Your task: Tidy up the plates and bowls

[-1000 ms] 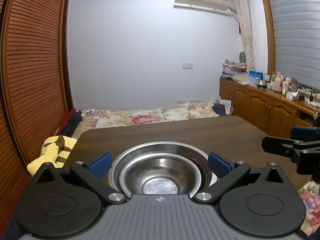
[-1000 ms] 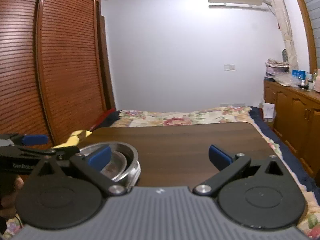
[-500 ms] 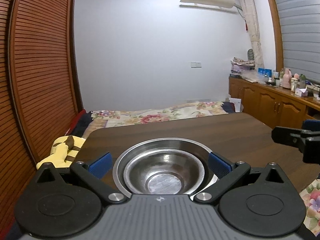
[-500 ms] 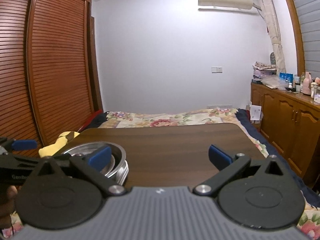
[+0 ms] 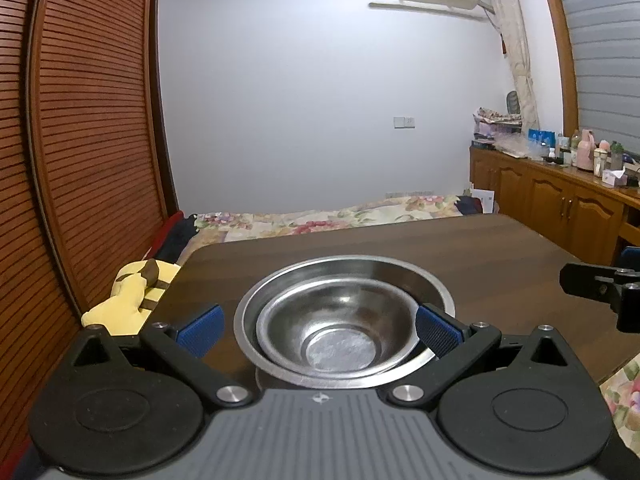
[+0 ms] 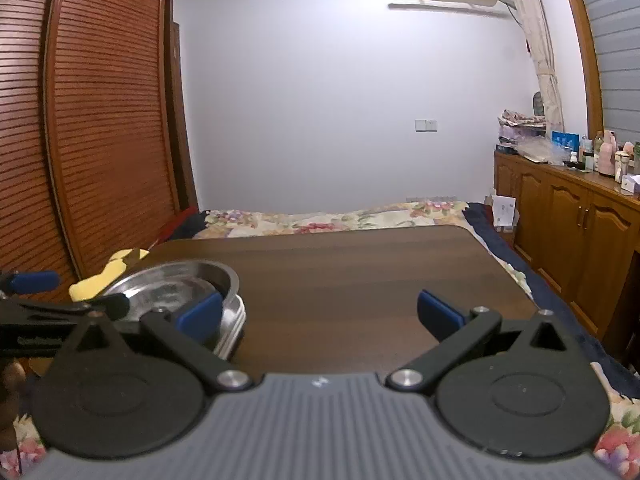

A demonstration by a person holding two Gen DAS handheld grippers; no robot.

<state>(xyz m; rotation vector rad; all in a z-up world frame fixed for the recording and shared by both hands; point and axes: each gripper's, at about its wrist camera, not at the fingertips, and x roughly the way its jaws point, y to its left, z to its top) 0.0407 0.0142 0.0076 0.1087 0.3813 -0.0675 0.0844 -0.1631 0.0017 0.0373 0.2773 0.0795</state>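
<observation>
A stack of steel dishes sits at the near left of the dark wooden table point(image 5: 480, 252): a small steel bowl point(image 5: 340, 328) nested in a wider steel bowl point(image 5: 424, 276). My left gripper point(image 5: 320, 328) is open, its blue pads wide apart on either side of the stack, touching nothing I can see. My right gripper point(image 6: 320, 314) is open and empty over bare table, to the right of the stack point(image 6: 176, 284). The left gripper's tip point(image 6: 36, 282) shows at the right wrist view's left edge; the right gripper's tip point(image 5: 600, 288) shows at the left wrist view's right edge.
A floral bed point(image 6: 328, 218) lies beyond the table's far edge. A slatted wooden wardrobe point(image 5: 80, 140) stands on the left, a cluttered wooden cabinet point(image 6: 568, 216) on the right. A yellow plush toy point(image 5: 132, 292) lies off the table's left edge.
Both grippers have drawn back and risen slightly, so more of the table shows. The bowls stay stacked in place. Both grippers remain open.
</observation>
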